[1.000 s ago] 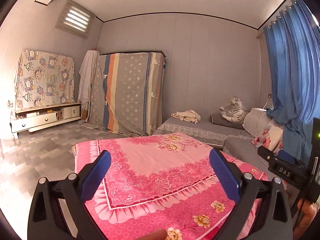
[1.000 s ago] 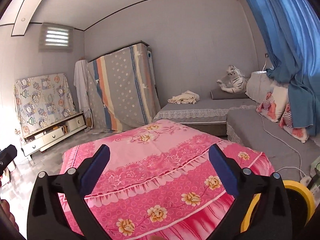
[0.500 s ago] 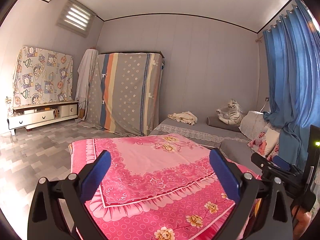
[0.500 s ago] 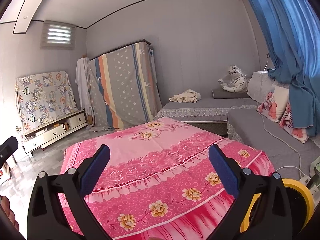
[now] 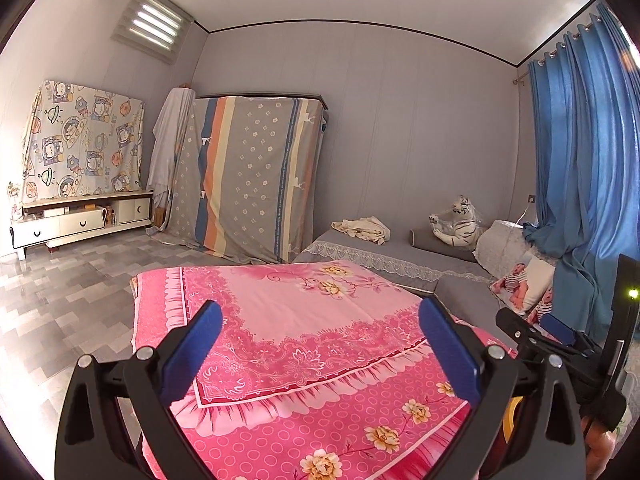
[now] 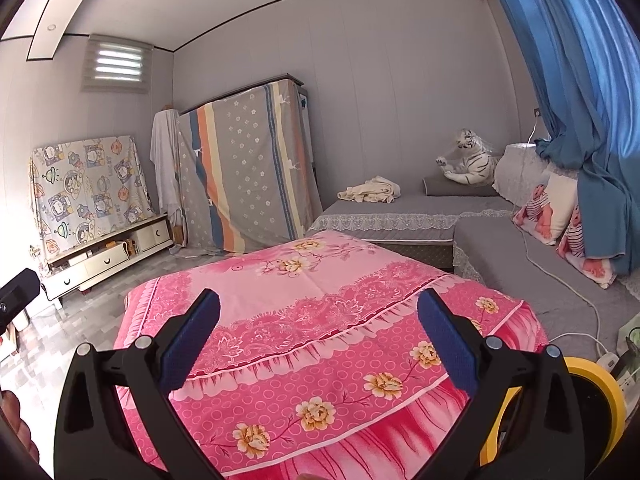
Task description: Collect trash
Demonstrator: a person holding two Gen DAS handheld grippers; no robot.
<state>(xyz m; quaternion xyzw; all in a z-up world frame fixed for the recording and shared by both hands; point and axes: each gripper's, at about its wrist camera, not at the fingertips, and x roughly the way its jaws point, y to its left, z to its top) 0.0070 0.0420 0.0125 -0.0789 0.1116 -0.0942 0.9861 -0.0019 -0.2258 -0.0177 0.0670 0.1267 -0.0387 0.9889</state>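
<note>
My left gripper [image 5: 320,320] is open and empty, held above a table draped in a pink floral cloth [image 5: 304,320]. My right gripper [image 6: 318,312] is open and empty above the same pink cloth [image 6: 320,300]. A yellow-rimmed black bin [image 6: 596,396] stands at the table's right side, partly hidden behind my right finger. The right gripper's body [image 5: 560,344] shows at the right edge of the left wrist view. No trash shows on the cloth in either view.
A grey L-shaped sofa [image 6: 400,208] stands beyond the table with a cream cloth, a toy tiger [image 6: 472,160] and printed pillows. Cloth-covered cabinets [image 5: 248,176] line the back wall. A low TV stand [image 5: 80,220] stands left. Blue curtains [image 6: 580,80] and a white cable hang right.
Both grippers have risen and pulled back a little, so more of the pink cloth's near side shows. The jaws stay open.
</note>
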